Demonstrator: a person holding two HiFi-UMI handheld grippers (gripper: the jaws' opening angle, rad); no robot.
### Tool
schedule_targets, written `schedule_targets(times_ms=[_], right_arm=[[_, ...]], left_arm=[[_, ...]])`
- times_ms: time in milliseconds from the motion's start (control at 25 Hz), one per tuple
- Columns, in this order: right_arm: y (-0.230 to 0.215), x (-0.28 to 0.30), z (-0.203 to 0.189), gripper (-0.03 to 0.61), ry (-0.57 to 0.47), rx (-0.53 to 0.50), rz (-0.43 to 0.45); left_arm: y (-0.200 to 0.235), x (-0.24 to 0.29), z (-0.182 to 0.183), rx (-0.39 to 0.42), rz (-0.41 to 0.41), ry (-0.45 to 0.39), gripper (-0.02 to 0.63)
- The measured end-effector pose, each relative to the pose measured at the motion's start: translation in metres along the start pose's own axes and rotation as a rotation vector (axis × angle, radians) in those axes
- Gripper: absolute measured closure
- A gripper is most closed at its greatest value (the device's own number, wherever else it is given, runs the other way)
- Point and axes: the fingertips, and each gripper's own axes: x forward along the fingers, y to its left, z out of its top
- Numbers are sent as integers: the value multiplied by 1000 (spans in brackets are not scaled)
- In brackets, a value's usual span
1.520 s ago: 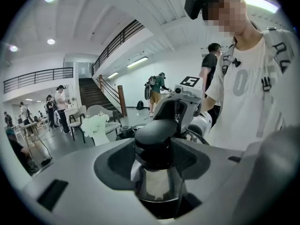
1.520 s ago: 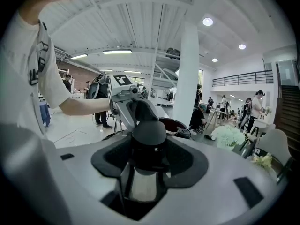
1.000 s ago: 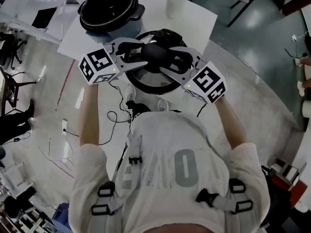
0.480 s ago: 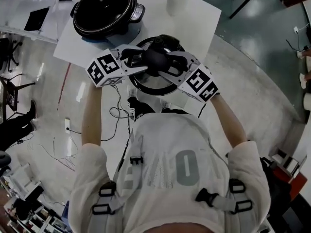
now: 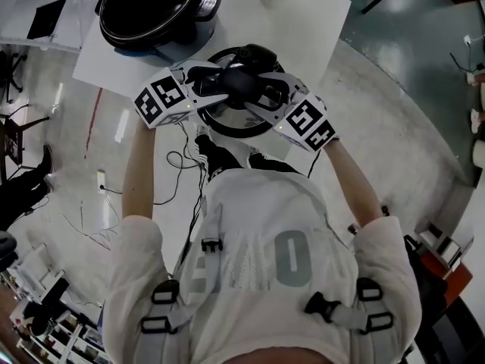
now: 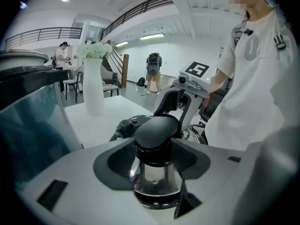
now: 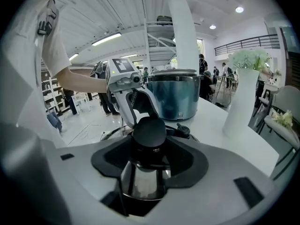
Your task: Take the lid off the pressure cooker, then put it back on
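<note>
Now both grippers sit lower than a second ago, and the lid (image 5: 227, 123) they carry has come down with them toward the front edge of the white worktop (image 5: 311, 29). In the head view it looks smaller and further from the camera than before. The left gripper (image 5: 220, 89) and the right gripper (image 5: 261, 93) meet from opposite sides on the lid's black knob (image 5: 239, 82). The grip is unchanged: each pair of jaws is clenched round the neck under the knob's cap, as both gripper views show. The open cooker pot (image 5: 148, 10) stands behind and to the left of the lid, apart from it. A white vase (image 6: 93, 86) stands further back. Whether the lid's rim already touches the worktop I cannot tell.
</note>
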Motion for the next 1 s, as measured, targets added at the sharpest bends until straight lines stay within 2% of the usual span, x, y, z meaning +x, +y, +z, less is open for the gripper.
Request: schedule_targets(times_ms=[280,440,1000], right_arm=[[1,5,-20,341,66,-59,-2],[3,7,-26,341,75,-57,1],[0,9,-28,339,88,-72,5]], left_arm=[[-3,9,-7,-21,-20,3,379],[-2,10,-7,-70,-27,-50,382],[0,12,-8,-53,-13,-27,380]])
